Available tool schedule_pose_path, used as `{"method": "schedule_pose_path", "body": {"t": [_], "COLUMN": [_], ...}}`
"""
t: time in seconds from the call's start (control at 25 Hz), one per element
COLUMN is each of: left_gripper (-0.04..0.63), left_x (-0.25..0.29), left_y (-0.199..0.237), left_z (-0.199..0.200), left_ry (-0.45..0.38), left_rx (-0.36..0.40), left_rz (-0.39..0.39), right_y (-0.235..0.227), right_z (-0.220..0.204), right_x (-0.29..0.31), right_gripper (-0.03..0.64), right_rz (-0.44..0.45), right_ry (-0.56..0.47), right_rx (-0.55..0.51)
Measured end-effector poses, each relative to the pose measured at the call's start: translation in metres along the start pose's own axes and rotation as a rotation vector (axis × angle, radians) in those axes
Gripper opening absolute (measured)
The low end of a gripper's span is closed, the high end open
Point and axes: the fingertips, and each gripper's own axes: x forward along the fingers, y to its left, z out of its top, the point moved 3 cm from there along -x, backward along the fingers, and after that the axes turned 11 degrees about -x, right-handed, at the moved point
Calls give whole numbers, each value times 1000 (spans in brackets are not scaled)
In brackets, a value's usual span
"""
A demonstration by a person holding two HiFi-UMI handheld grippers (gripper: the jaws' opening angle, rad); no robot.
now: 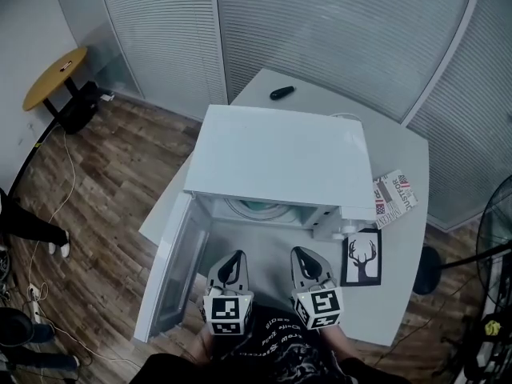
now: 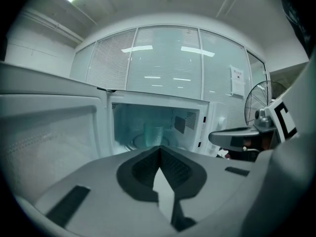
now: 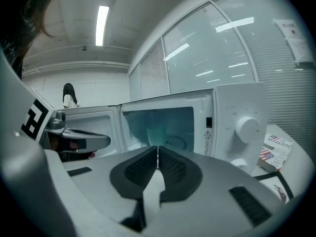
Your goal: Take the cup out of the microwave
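Note:
A white microwave (image 1: pixel 280 154) stands on a white table (image 1: pixel 404 294) with its door (image 1: pixel 172 266) swung open to the left. Inside, a pale green translucent cup (image 2: pixel 154 135) stands upright on the turntable; the right gripper view shows the cup (image 3: pixel 157 134) too. My left gripper (image 1: pixel 232 256) and right gripper (image 1: pixel 304 253) hover side by side in front of the open cavity, outside it and apart from the cup. Both point at the opening. The left gripper (image 2: pixel 159 147) has its pads together with nothing between them, and so does the right gripper (image 3: pixel 157 147).
A framed deer picture (image 1: pixel 362 258) and a flag-printed booklet (image 1: pixel 394 198) lie on the table right of the microwave. A small black object (image 1: pixel 282 93) lies at the table's back. A fan (image 1: pixel 496 238) stands at the right, a round wooden table (image 1: pixel 54 77) at far left.

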Motion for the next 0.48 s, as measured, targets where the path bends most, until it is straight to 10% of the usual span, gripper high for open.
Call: {"method": "schedule_pose_path", "body": {"t": [0.28, 0.48], "left_gripper": [6, 6], "left_x": [13, 18], "left_y": [10, 13], "left_z": [12, 16], "left_ry": [-14, -16], "left_rx": [17, 27], "left_rz": [-10, -31], "right_y": [1, 7], "right_z": [12, 19], "right_x": [31, 49], "right_gripper": [11, 142], "right_rz": [3, 27], "right_ry": [-16, -23], "right_rx": [12, 19]}}
